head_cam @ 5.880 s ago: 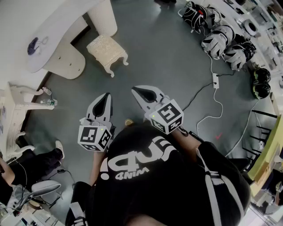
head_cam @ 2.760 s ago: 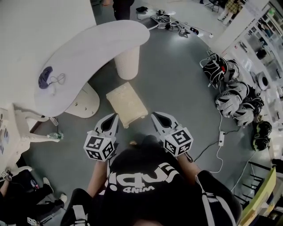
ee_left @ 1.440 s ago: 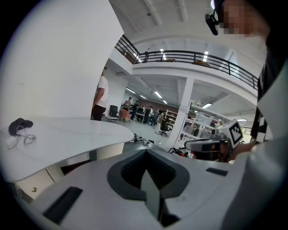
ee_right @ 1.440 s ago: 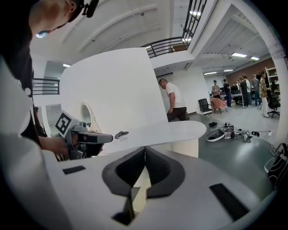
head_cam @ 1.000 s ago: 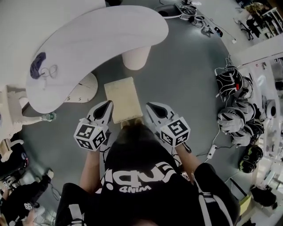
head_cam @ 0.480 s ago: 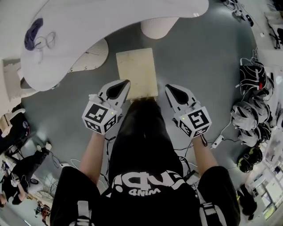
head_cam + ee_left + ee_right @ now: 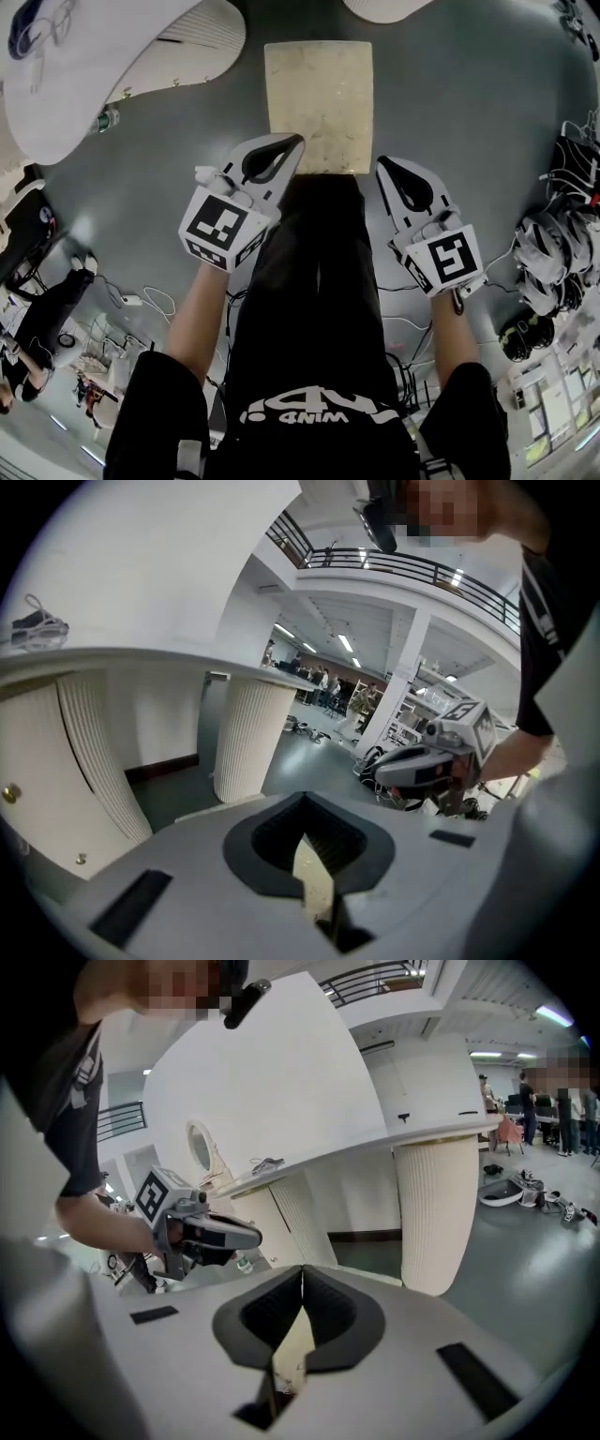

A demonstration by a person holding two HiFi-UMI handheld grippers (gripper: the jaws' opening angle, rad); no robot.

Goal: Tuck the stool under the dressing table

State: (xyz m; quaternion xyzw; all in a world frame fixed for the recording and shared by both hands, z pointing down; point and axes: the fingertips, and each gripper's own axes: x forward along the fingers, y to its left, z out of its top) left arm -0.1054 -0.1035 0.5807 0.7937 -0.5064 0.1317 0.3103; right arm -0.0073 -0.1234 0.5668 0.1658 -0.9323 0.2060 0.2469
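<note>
The cream square-topped stool (image 7: 319, 94) stands on the grey floor in front of the white dressing table (image 7: 75, 84), outside it. My left gripper (image 7: 292, 142) is shut, its tip over the stool's near left corner. My right gripper (image 7: 384, 167) is shut too, just beside the near right corner. In the left gripper view the shut left gripper (image 7: 302, 801) shows a strip of the stool (image 7: 315, 881) below it and the table top (image 7: 141, 583) ahead. Likewise, the right gripper (image 7: 302, 1271) has the stool (image 7: 294, 1349) beneath it. Nothing is gripped.
A ribbed white column leg (image 7: 436, 1208) and a ribbed cabinet (image 7: 80, 761) hold up the table. A bottle (image 7: 108, 120) stands on the floor at left. Helmets (image 7: 562, 253) lie at the right, cables (image 7: 150, 302) and a seated person (image 7: 47, 314) at the left.
Both grippers have sunk towards the stool's near edge, staying shut. The head view has closed in, so the stool looks larger. The stool itself has not shifted.
</note>
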